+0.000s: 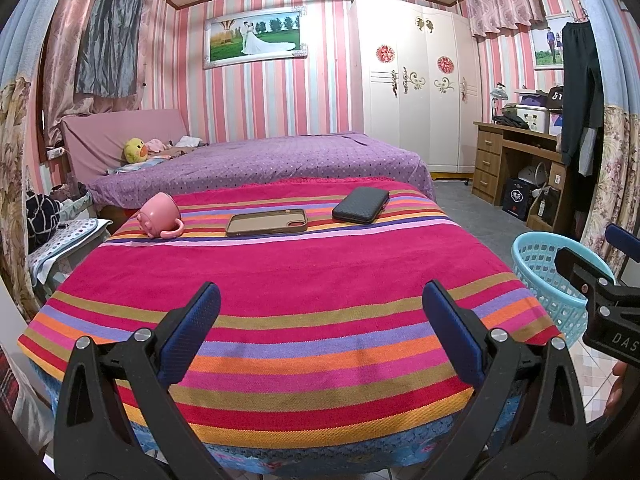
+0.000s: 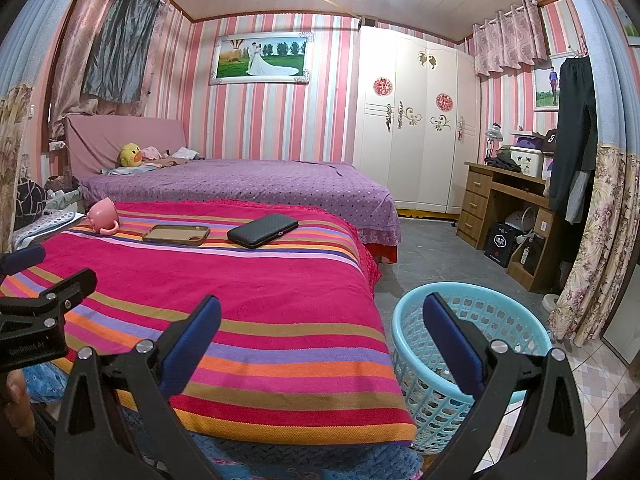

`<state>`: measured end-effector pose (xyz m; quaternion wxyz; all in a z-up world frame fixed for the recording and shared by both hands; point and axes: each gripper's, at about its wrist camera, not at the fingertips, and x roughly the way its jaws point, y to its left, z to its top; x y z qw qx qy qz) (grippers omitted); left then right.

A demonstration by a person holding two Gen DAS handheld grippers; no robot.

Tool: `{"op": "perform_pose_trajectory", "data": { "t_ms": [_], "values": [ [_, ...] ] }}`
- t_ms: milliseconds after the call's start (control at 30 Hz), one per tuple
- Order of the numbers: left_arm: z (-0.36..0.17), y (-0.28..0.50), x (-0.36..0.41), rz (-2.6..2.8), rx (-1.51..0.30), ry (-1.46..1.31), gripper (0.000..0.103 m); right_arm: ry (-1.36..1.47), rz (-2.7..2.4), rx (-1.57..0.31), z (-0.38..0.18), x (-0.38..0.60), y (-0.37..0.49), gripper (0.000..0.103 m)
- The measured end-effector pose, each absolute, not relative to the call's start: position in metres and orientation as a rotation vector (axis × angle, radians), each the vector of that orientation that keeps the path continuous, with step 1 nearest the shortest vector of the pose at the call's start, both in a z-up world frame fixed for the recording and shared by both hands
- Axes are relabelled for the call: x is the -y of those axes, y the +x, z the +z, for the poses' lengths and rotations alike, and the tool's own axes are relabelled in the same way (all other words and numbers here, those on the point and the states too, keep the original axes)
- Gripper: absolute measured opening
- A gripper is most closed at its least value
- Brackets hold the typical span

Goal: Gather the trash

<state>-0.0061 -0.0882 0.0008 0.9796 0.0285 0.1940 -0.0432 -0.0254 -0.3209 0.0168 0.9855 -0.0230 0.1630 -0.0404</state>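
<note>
Left wrist view: my left gripper (image 1: 320, 336) hangs above the near end of the striped cloth (image 1: 280, 280), jaws spread wide with nothing between them. At the far end lie a tipped pink mug (image 1: 159, 215), a brown phone case (image 1: 267, 223) and a black wallet (image 1: 361, 205), side by side and apart. The blue basket (image 1: 536, 264) stands off the cloth's right edge, partly behind my right gripper (image 1: 600, 300).

Right wrist view: my right gripper (image 2: 320, 344) is likewise spread and empty, its right finger over the blue basket's (image 2: 404, 320) rim. What lies inside the basket is too indistinct to name.

No obvious trash shows on the cloth, so I judge this either the start or the close of collecting. The next move calls for finding a scrap before either tool reaches.
</note>
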Motion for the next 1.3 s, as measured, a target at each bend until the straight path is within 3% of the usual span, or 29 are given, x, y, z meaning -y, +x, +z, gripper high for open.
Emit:
{"op": "perform_pose_trajectory", "data": {
  "t_ms": [1300],
  "values": [
    [0.0043, -0.0035, 0.0852, -0.091, -0.394, 0.054, 0.098, -0.049, -0.083, -0.326, 0.0153, 0.3215, -0.0249, 0.098]
  ]
}}
